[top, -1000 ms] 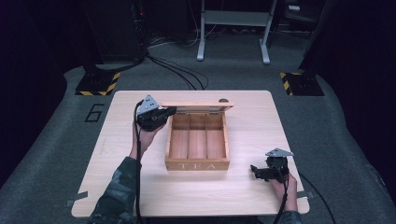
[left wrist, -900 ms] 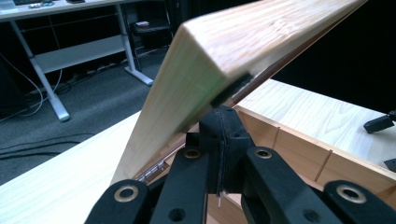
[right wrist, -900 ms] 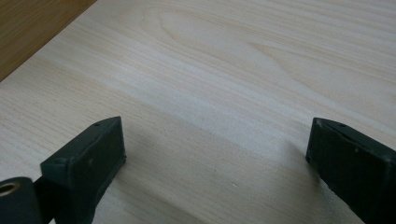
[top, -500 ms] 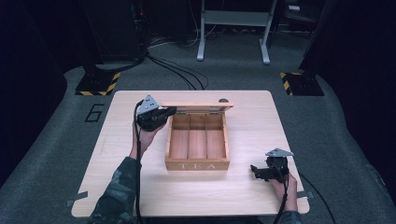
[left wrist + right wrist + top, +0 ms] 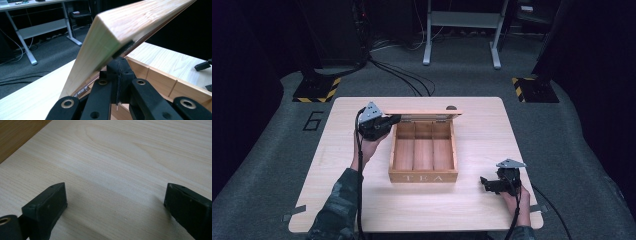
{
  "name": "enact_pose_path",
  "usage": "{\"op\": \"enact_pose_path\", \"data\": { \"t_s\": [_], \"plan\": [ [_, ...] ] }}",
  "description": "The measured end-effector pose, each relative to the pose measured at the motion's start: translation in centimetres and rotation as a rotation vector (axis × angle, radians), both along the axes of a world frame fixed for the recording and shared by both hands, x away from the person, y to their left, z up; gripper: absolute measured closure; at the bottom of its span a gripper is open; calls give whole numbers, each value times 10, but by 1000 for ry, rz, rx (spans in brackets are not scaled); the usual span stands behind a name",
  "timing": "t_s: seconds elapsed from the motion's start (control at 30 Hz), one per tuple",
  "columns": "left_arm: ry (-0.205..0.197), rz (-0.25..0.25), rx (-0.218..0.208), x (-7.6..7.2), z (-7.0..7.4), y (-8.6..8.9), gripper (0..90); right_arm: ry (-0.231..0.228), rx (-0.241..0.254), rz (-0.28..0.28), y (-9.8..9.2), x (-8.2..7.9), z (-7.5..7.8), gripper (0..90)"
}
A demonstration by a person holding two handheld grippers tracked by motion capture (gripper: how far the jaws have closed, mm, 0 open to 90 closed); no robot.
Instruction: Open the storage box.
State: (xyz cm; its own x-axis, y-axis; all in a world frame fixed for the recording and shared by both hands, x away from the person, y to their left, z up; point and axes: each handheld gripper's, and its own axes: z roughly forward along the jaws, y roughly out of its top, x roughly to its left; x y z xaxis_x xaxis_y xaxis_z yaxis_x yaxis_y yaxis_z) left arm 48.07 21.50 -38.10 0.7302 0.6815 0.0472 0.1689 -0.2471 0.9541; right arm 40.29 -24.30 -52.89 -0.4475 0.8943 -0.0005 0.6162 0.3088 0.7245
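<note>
Nothing has shifted: left tongs (image 5: 393, 119) stay clenched on the raised lid (image 5: 422, 112); right tongs (image 5: 485, 182) rest released near the tabletop's (image 5: 492, 130) front right corner, so the tea box (image 5: 424, 176) stays open.

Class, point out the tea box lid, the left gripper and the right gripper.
tea box lid (image 5: 140, 22), left gripper view, its wooden top face.
left gripper (image 5: 393, 119), high view, at its fingertips.
right gripper (image 5: 484, 182), high view, between its fingertips.

I see the box (image 5: 423, 155) near the middle of the desk (image 5: 482, 135), its lid (image 5: 422, 113) raised at the far side. My left tool (image 5: 393, 119) sits at the lid's left corner, under its edge. My right tool (image 5: 484, 182) rests on the desk to the right of the box, nearer me.
</note>
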Motion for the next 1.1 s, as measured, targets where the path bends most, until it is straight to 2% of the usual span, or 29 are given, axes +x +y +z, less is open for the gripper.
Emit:
{"op": "enact_pose_path", "data": {
  "t_s": [0.2, 0.3, 0.43, 0.53, 0.7, 1.0, 1.1],
  "plan": [
    [3, -12, 2, -5, -3, 0, 892, -2, 0, -2, 0, 0, 0, 41],
    [-8, -8, 6, -8, -4, -1, 891, 0, 2, -4, 0, 0, 0, 41],
    [-1, -21, 6, -15, -11, -1, 891, 1, 3, -5, 0, 0, 0, 40],
    [-3, -23, 21, -22, -16, -3, 891, 1, 3, -5, 0, 0, 0, 41],
    [11, -31, 9, -33, -29, -3, 891, 0, 2, -4, 0, 0, 0, 41],
    [43, -32, 24, -49, -53, -4, 889, 1, -2, 3, 0, 0, 0, 41],
    [66, -38, 36, -54, -64, -3, 887, 1, -2, 3, 0, 0, 0, 41]
  ]
}}
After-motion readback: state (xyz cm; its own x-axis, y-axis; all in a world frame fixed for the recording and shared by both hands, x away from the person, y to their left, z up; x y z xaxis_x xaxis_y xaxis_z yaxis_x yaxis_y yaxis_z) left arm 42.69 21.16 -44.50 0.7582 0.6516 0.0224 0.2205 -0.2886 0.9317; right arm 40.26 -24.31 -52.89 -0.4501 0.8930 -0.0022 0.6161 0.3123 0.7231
